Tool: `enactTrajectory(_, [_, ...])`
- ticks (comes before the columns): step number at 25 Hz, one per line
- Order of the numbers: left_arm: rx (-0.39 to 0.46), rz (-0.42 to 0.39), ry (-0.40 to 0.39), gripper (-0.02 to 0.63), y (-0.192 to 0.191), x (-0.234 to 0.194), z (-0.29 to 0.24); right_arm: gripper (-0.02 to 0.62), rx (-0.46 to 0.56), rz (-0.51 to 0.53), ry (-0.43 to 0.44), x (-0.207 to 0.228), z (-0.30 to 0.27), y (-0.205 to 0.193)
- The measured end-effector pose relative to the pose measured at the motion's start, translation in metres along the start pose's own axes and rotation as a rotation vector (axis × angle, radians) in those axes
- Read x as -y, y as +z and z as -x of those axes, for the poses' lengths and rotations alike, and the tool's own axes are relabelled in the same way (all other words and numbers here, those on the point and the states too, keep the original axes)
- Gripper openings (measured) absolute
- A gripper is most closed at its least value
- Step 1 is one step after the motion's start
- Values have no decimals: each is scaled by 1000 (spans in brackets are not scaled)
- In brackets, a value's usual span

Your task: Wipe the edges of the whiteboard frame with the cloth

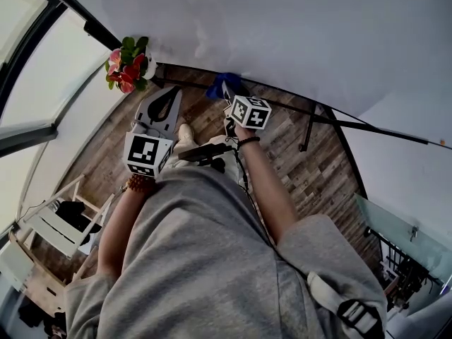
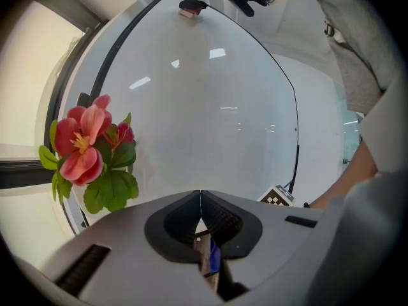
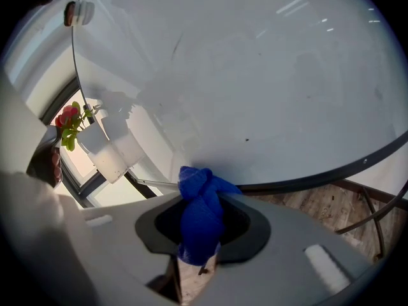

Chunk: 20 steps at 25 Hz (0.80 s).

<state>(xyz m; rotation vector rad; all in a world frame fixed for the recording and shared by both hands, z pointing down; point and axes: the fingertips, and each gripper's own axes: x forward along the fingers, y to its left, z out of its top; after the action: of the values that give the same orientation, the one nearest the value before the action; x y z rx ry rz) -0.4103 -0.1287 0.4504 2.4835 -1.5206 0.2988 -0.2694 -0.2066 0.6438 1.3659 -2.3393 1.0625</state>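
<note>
Blue cloth (image 3: pixel 199 214), bunched, in right tongs (image 3: pixel 199 234)

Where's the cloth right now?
The cloth is clamped in the right gripper, top centre in the head view, by the bottom edge of the whiteboard frame, right of the flowers.

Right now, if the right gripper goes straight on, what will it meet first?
Probably the whiteboard, just above its bottom frame; the held cloth would touch first. Depth is unclear.
</note>
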Motion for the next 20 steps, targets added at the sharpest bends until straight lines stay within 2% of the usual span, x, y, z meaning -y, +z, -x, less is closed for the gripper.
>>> enactTrajectory(20, [-8,12,40,9,-7,-17,9,103,-6,-72,55,-34,-24,-4])
